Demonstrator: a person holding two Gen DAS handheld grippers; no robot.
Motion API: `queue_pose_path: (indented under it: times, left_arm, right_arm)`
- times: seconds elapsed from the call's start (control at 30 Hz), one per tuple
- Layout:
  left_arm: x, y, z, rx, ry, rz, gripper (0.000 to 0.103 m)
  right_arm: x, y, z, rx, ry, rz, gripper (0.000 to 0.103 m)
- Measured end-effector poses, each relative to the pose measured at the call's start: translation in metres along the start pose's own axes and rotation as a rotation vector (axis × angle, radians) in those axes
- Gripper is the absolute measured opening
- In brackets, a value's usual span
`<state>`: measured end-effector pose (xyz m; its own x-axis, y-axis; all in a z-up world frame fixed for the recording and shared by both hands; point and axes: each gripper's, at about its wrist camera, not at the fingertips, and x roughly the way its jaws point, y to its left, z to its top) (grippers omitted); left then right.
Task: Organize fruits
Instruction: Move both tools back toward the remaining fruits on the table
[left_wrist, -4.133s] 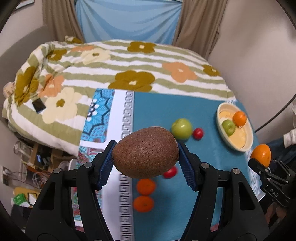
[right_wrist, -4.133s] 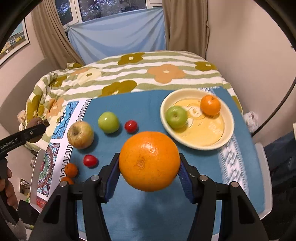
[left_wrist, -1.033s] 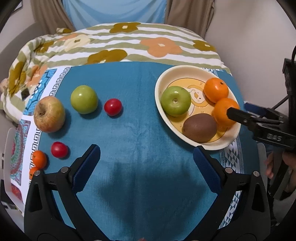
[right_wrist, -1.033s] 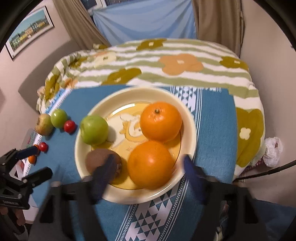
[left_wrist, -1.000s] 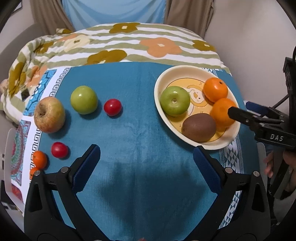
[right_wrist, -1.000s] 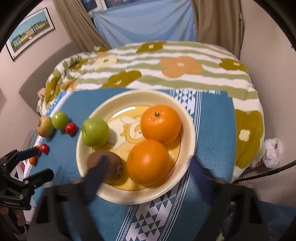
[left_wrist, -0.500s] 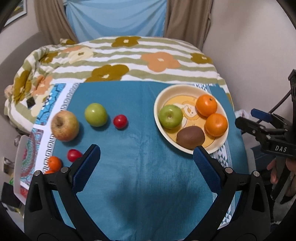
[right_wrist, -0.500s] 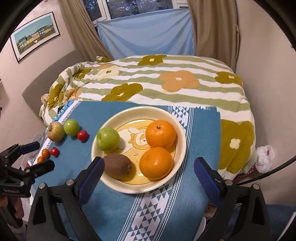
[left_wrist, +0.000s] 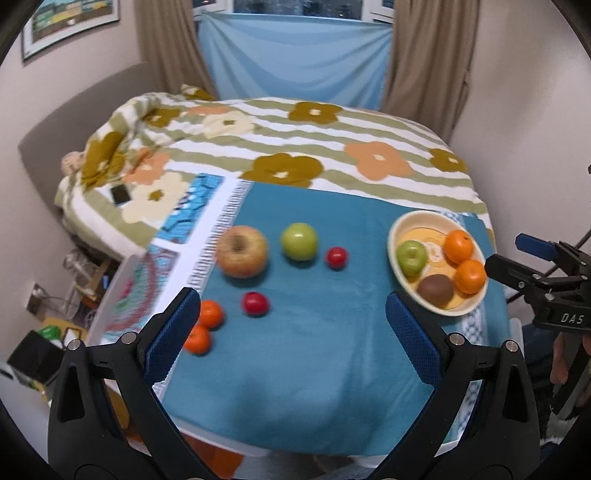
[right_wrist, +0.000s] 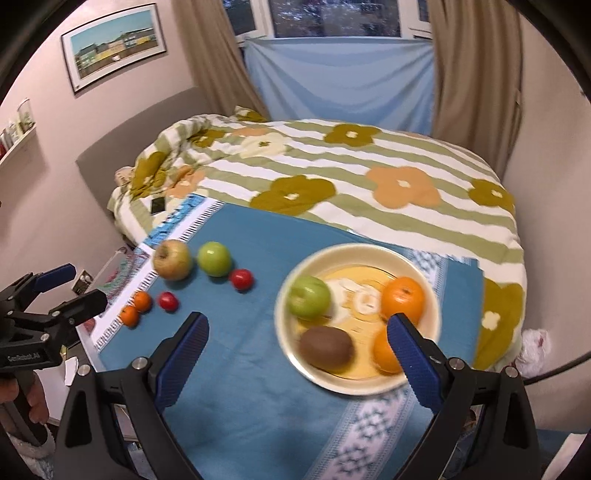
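Observation:
A cream plate (left_wrist: 402, 230) (right_wrist: 424, 275) at the table's right holds a green apple (left_wrist: 411, 257) (right_wrist: 309, 297), a brown kiwi (left_wrist: 435, 290) (right_wrist: 325, 347) and two oranges (left_wrist: 458, 246) (right_wrist: 403, 298). Loose on the blue cloth lie a yellow-red apple (left_wrist: 242, 255) (right_wrist: 172, 259), a green apple (left_wrist: 299, 241) (right_wrist: 214, 259), two small red fruits (left_wrist: 336, 257) (left_wrist: 255, 303) and two small oranges (left_wrist: 210, 314) (right_wrist: 142, 301). My left gripper (left_wrist: 291, 332) is open and empty above the cloth's near side. My right gripper (right_wrist: 297, 345) is open and empty, held above and in front of the plate.
A bed with a striped flower quilt (left_wrist: 295, 136) lies behind the table, with a dark phone (left_wrist: 121, 194) on it. A wall (left_wrist: 535, 129) stands close on the right. Clutter (left_wrist: 40, 354) sits on the floor to the left.
Both grippers let go of their fruit earlier; the kiwi and orange now lie on the plate. Over the last second both have pulled up and back, the left view swinging left.

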<state>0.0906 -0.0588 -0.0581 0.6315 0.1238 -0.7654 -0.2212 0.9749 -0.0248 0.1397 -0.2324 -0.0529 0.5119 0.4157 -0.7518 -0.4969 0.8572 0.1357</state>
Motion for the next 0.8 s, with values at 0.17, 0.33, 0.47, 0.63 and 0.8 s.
queue_pose_path:
  times: [0.17, 0.33, 0.47, 0.63, 0.8]
  left_arm:
    - [-0.001, 0.044, -0.005, -0.011, 0.020, 0.006, 0.103]
    - [0.010, 0.085, -0.009, -0.014, 0.068, -0.009, 0.103]
    - [0.022, 0.111, -0.014, -0.020, 0.104, -0.033, 0.103]
    - [0.044, 0.138, -0.022, -0.027, 0.147, -0.087, 0.103]
    - [0.073, 0.154, -0.031, -0.007, 0.206, -0.158, 0.103]
  right_arm:
    - [0.011, 0.035, 0.010, -0.001, -0.005, 0.022, 0.097]
    - [0.031, 0.073, 0.020, -0.019, 0.009, 0.019, 0.097]
    - [0.053, 0.103, 0.028, -0.037, 0.033, 0.019, 0.097]
    - [0.086, 0.134, 0.037, -0.039, 0.067, 0.018, 0.097]
    - [0.122, 0.155, 0.044, -0.058, 0.086, 0.016, 0.097]
